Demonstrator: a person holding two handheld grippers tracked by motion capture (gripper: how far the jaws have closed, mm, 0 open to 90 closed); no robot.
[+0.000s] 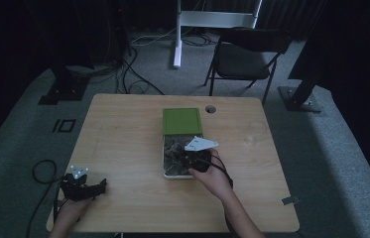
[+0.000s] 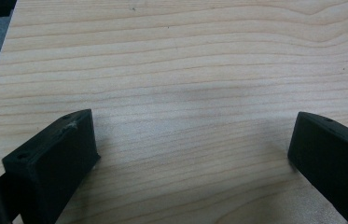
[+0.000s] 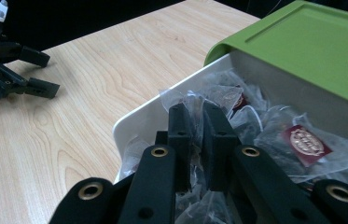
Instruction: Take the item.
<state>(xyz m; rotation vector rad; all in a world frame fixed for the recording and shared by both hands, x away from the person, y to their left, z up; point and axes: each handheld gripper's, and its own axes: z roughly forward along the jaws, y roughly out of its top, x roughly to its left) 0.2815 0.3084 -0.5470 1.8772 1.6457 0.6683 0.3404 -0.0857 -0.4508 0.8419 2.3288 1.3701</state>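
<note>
The right tongs point(image 3: 195, 116) reach down into an open white box point(image 3: 139, 119) that sits near the middle of the wooden counter point(image 1: 123, 144). Their jaws are nearly together, with only a narrow slit between them, and they press in among clear tea bag packets point(image 3: 274, 126) – whether they have pinched one is hard to tell, since the crumpled wrap hides the tips. One packet shows a dark red label point(image 3: 306, 142). The box's green lid point(image 3: 302, 42) is slid back and covers the far part of the box; in the high view the lid point(image 1: 182, 120) lies on the side away from the person, and the right tongs point(image 1: 195, 159) hang over the uncovered near half.

The left tongs point(image 1: 86, 187) rest at the near left corner of the counter, well apart from the box. Their jaws stand wide apart and hold nothing – bare wood shows between them. A black folding chair point(image 1: 244, 54) stands on the floor beyond the counter.
</note>
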